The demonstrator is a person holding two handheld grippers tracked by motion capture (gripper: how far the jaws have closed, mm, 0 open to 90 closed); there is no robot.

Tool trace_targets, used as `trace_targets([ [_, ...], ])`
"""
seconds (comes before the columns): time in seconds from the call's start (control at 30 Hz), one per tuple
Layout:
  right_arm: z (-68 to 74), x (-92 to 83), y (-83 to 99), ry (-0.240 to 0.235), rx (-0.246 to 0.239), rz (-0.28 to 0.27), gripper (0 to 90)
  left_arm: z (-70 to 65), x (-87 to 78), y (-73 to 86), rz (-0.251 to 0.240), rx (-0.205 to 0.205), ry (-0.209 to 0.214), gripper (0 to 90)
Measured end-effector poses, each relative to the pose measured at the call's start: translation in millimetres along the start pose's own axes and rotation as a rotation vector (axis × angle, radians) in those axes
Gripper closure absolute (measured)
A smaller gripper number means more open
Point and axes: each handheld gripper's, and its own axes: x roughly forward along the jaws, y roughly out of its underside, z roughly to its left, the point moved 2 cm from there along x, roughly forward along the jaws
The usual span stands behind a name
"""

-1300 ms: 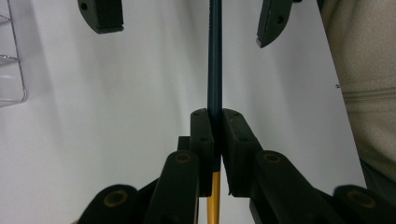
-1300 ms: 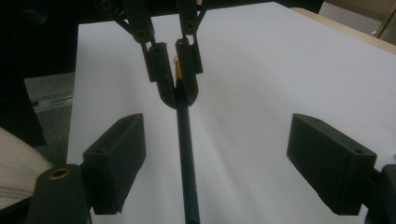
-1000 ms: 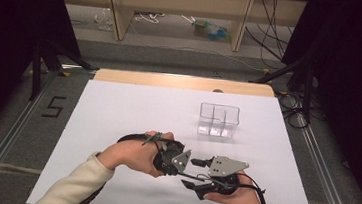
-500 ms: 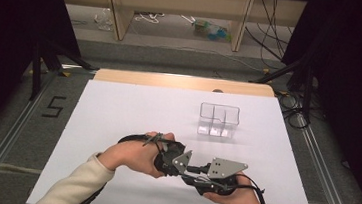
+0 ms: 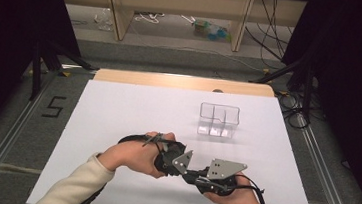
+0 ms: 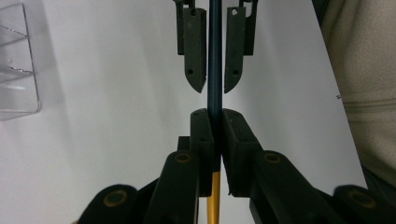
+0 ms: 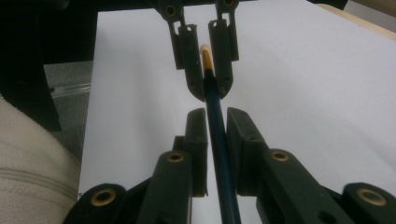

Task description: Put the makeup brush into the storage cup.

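Observation:
A slim pen [image 6: 215,46] with a dark blue barrel and a yellow end [image 6: 213,200] is held level over the white table's near middle. My left gripper [image 6: 215,116] is shut on it near the yellow end. My right gripper [image 7: 216,116] faces it tip to tip, and its jaws have just been closing with the blue barrel [image 7: 222,154] between them; they now press on it. From above, the left gripper [image 5: 188,172] and right gripper [image 5: 201,178] meet between the two hands.
A clear plastic box [image 5: 218,119] with dividers stands further back on the white table top [image 5: 118,106], to the right of centre; it appears at the left edge as the clear box [image 6: 16,65]. A wooden strip [image 5: 181,82] borders the table's far edge.
The right gripper's jaws stood apart a second ago and have closed onto the pen. Both hands have kept their places.

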Motion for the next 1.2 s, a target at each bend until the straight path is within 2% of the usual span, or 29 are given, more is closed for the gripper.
trace_targets([
  [0.1,0.5,-0.1,-0.1,-0.013,0.004,0.006,83.7,-0.2,0.0,-0.4,0.003,0.011,-0.002,83.2],
  [0.4,0.9,-2.7,-1.6,-0.006,-0.018,0.018,84.3,-0.7,-0.5,-1.1,-0.004,0.028,-0.016,82.8],
  [0.43,0.9,-2.2,-1.6,0.004,-0.025,0.011,84.4,-1.4,0.1,-1.2,0.002,0.034,-0.013,81.9],
  [0.5,1.1,-4.1,-2.2,0.002,-0.028,0.029,84.4,-2.5,0.5,-0.9,0.012,0.048,-0.023,74.1],
  [0.57,0.6,-4.9,-3.1,0.013,-0.032,0.014,84.5,-3.0,0.0,-0.6,0.004,0.047,-0.029,69.7],
  [0.7,-2.5,-7.4,-2.5,0.033,-0.027,0.014,84.5,-1.8,-4.4,-0.6,-0.043,0.017,-0.065,52.8],
  [0.83,-4.3,-10.8,-2.9,0.040,-0.021,0.022,84.5,-0.4,-9.0,3.2,-0.117,0.004,-0.106,33.0],
  [1.0,-7.8,-15.2,-2.7,0.057,-0.020,0.010,84.5,1.2,-11.4,15.7,-0.182,-0.043,-0.141,21.7],
  [1.1,-10.0,-17.2,-2.7,0.078,-0.015,-0.004,84.5,1.3,-13.0,24.8,-0.225,-0.081,-0.161,18.6],
  [1.2,-11.3,-20.6,-3.0,0.076,-0.006,0.008,84.5,1.3,-14.5,33.4,-0.280,-0.130,-0.183,17.2],
])
